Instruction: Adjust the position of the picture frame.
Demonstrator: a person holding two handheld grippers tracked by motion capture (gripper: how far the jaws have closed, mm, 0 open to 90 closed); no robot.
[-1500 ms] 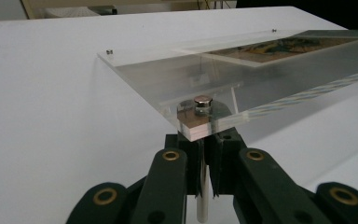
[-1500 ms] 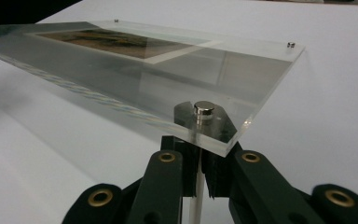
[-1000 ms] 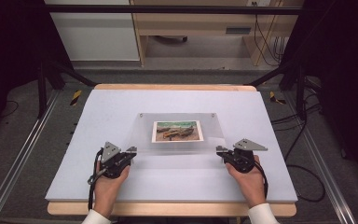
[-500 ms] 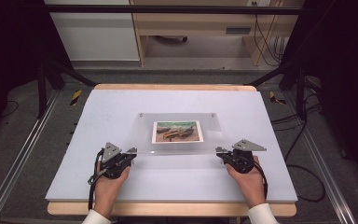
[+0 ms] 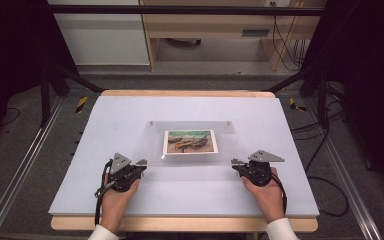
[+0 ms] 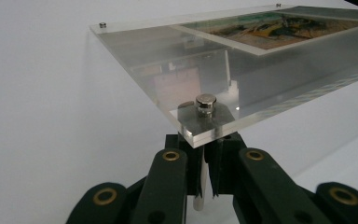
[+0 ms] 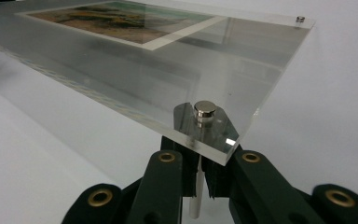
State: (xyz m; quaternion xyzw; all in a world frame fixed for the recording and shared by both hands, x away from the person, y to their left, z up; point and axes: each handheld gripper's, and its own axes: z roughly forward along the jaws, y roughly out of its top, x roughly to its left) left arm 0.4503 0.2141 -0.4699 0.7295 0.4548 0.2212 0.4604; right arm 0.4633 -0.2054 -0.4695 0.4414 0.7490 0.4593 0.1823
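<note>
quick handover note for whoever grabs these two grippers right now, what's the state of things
Left gripper: shut, at the near left corner of the clear acrylic frame. Its fingers meet under the plate, about the thin metal pin below the corner stud; a firm grip cannot be told.
Right gripper: shut, mirrored at the near right corner under its stud.
Frame: in the middle of the white table, the picture inside facing up, small studs at the far corners.
Done: both near corners engaged.
Left: whatever is to be done with the frame; the plate and studs look assembled.
</note>
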